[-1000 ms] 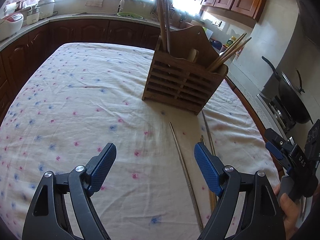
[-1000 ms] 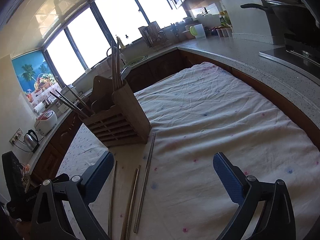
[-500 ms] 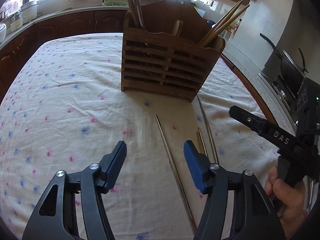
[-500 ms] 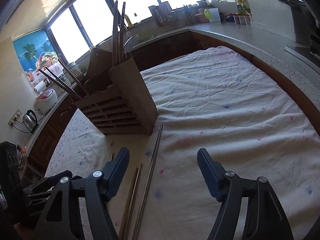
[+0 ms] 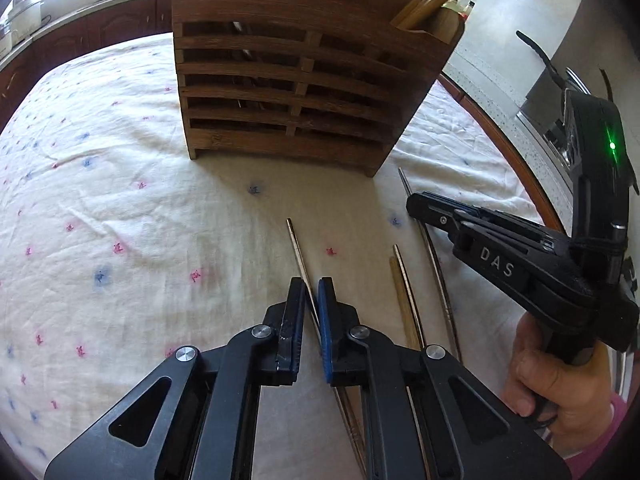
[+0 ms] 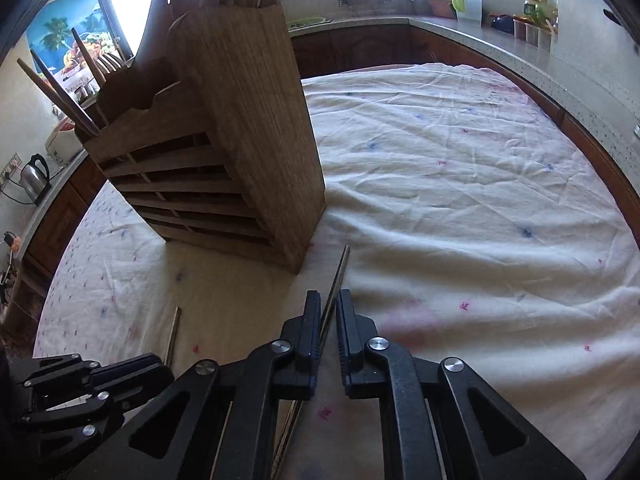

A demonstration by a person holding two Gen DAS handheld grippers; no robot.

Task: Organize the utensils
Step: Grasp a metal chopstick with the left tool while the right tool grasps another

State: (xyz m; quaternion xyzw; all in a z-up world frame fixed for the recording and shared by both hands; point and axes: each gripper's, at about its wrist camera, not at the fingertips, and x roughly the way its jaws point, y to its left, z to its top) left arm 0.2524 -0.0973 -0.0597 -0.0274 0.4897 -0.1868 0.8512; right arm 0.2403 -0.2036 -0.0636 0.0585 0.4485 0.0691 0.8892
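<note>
Chopsticks lie loose on the cloth-covered desk [image 5: 120,208] at 6 o'clock of the wooden utensil holder [image 5: 296,92]. The left gripper [image 5: 311,300] has just closed on a metal chopstick [image 5: 298,248]; the right gripper [image 6: 329,312] has just closed on another metal chopstick [image 6: 338,276]. The pick-up step looks done: next, each must be lifted, tipped upright and lowered into a holder compartment.

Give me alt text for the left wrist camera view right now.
The left gripper has just closed its blue fingers on a metal chopstick lying on the floral tablecloth, before a slatted wooden utensil holder. More chopsticks lie beside it.
</note>
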